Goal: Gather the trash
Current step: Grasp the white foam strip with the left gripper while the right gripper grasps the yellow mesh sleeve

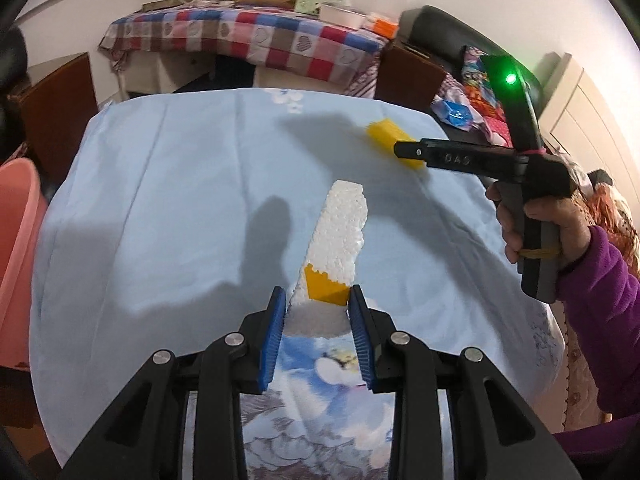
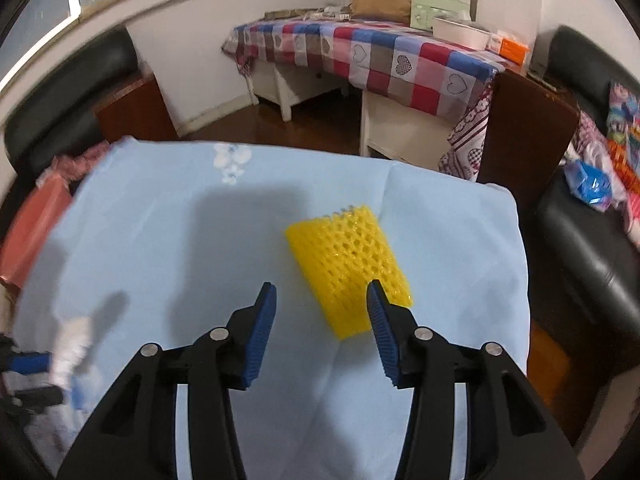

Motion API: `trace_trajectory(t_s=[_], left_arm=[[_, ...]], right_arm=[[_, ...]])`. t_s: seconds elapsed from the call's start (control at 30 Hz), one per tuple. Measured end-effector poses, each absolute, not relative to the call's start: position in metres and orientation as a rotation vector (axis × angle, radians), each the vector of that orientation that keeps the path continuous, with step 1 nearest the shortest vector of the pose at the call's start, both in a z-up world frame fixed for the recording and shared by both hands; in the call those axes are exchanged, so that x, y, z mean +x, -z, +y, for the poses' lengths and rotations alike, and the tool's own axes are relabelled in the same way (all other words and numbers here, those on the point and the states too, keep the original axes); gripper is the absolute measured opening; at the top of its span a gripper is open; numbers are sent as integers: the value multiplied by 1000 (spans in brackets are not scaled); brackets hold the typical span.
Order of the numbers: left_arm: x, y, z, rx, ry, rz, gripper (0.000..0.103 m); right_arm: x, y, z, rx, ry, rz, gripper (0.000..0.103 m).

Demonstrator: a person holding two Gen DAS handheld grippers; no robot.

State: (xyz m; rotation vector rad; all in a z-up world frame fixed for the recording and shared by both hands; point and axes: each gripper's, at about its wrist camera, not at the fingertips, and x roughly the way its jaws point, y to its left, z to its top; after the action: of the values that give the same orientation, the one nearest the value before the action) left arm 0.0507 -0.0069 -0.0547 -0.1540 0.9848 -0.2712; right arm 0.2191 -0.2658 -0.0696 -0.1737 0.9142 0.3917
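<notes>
My left gripper (image 1: 318, 300) is shut on the near end of a long white styrofoam piece (image 1: 340, 236) with a yellow tape patch (image 1: 326, 288); the piece sticks out forward over the light blue tablecloth (image 1: 160, 200). A yellow foam net sleeve (image 2: 350, 264) lies on the cloth. My right gripper (image 2: 322, 300) is open just above and in front of it, with its right finger (image 2: 378, 312) over the sleeve's near edge. In the left wrist view the right gripper (image 1: 404, 150) hovers at the sleeve (image 1: 390, 134).
A pink bin (image 1: 16, 240) stands at the table's left edge. A black sofa with colourful bags (image 2: 600, 184) is to the right. A checkered-cloth table (image 2: 360, 52) with a paper bag and boxes stands behind, beyond a dark wooden floor.
</notes>
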Motion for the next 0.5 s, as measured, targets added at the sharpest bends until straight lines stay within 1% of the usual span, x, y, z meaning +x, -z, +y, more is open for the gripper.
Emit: trace_trajectory(t_s=[0.07, 0.13, 0.2, 0.27, 0.5], left_arm=[[50, 55, -2, -165, 263, 983, 32], [49, 55, 1, -173, 258, 980, 32], [48, 56, 2, -177, 253, 979, 32], [48, 56, 4, -183, 248, 979, 32], [43, 49, 5, -186, 221, 947, 32]], right_arm=[[222, 76, -263, -211, -363, 916, 47], [222, 78, -264, -223, -343, 904, 36], [224, 78, -266, -226, -323, 899, 20], [224, 76, -271, -205, -320, 898, 12], [203, 67, -269, -167, -349, 895, 11]])
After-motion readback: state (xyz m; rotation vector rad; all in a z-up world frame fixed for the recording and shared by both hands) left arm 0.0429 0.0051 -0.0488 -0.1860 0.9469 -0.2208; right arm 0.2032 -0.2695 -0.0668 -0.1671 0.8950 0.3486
